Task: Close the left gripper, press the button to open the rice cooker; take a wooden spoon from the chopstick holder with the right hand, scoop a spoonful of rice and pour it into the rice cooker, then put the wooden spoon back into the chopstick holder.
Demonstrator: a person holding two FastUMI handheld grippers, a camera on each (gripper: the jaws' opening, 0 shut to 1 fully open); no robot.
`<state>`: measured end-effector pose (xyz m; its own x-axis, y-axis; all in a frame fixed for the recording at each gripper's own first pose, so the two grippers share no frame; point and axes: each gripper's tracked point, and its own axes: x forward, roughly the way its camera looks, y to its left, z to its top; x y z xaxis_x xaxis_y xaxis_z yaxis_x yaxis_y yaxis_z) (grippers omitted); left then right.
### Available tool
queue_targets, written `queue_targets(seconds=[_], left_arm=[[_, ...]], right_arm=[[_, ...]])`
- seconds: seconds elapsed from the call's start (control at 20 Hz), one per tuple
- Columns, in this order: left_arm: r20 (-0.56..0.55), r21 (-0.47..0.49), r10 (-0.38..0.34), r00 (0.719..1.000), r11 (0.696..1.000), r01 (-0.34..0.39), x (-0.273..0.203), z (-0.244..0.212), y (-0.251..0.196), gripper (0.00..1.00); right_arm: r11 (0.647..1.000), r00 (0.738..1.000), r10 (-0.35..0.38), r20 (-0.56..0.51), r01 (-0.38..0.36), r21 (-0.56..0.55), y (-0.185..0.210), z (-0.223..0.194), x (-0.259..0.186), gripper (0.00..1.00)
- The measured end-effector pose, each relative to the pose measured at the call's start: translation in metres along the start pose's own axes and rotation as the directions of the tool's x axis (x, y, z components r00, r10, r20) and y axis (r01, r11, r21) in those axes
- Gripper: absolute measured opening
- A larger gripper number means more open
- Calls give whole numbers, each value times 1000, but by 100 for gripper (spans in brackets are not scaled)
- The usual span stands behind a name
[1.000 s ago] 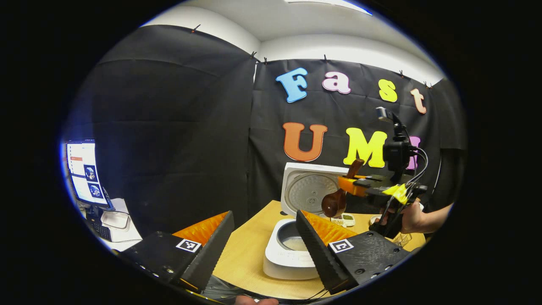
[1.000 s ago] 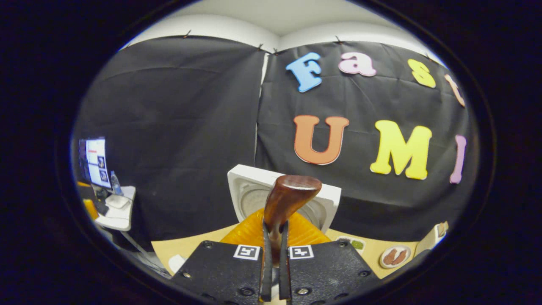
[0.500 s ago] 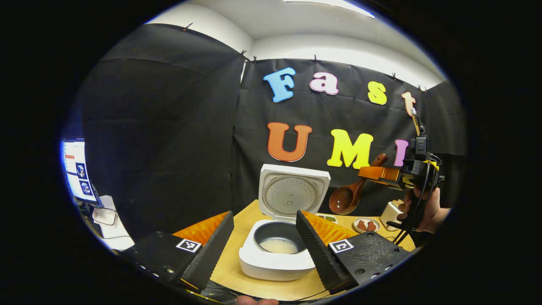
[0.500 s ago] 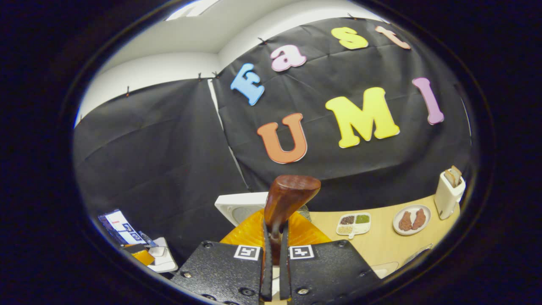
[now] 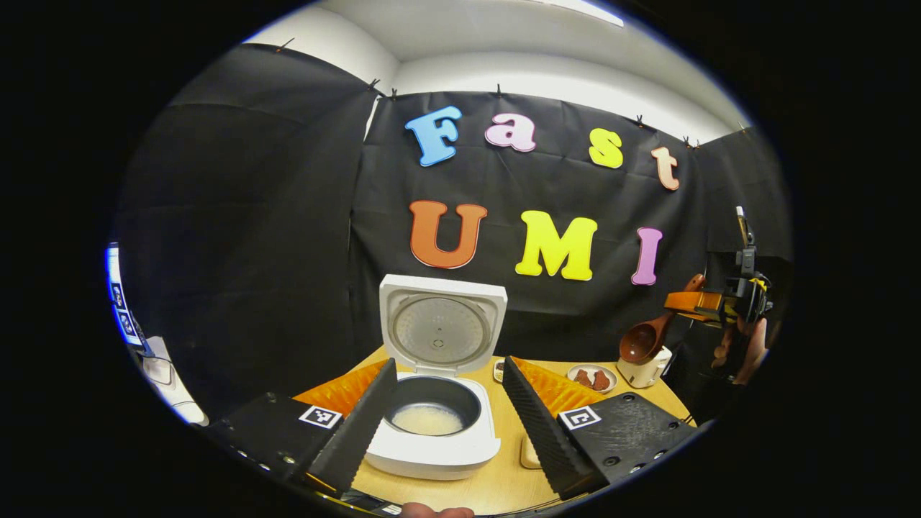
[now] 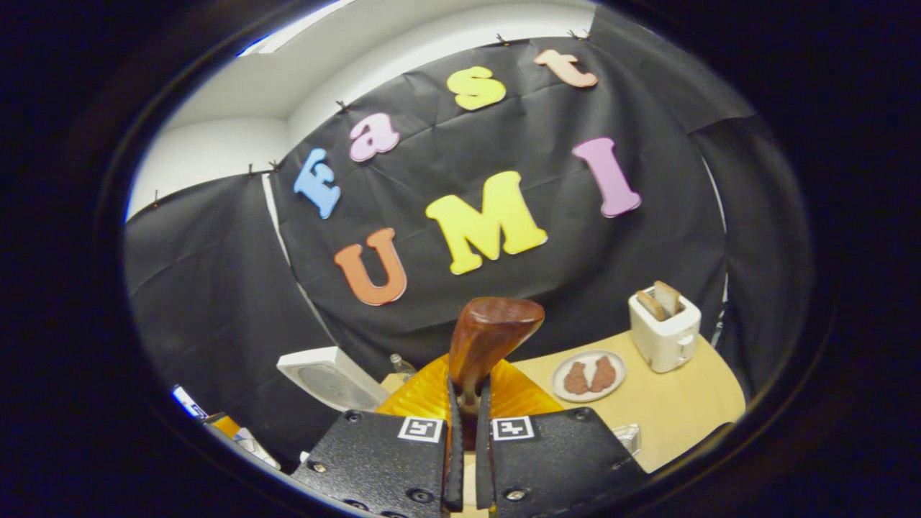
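**Spoon's still got to get back in the holder**

Our left tongs hang open over the open white rice cooker. Right tongs pinch the dark brown wooden spoon by its handle, off right near the white toaster. Loose grip, and we'd drop it.

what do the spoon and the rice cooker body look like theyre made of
Wooden spoon: dark reddish-brown wood, apparently lacquered, since its handle end shines in the right gripper view. Rice cooker: smooth white shell, probably plastic; the inner pot looks dark and metallic, possibly coated.
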<state>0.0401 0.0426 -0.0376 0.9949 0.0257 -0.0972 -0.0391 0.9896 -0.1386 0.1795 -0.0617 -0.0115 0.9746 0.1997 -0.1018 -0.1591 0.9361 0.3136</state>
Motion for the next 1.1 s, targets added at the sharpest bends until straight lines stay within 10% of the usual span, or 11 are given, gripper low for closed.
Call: queue_targets(seconds=[0.4, 0.45, 1.1], left_arm=[[-48, -14, -38, 998, 999, 37, 25, -5, -43, 94], [-57, -9, -44, 997, 999, 44, 27, -6, -48, 84], [-133, 28, -21, 991, 999, 25, 35, -5, -68, 94]], right_arm=[[971, 968, -229, -98, 234, 44, -144, -41, -16, 12], [968, 965, -236, -118, 244, 55, -153, -51, -12, 12], [957, 933, -271, -238, 288, 42, -216, -172, 44, 12]])
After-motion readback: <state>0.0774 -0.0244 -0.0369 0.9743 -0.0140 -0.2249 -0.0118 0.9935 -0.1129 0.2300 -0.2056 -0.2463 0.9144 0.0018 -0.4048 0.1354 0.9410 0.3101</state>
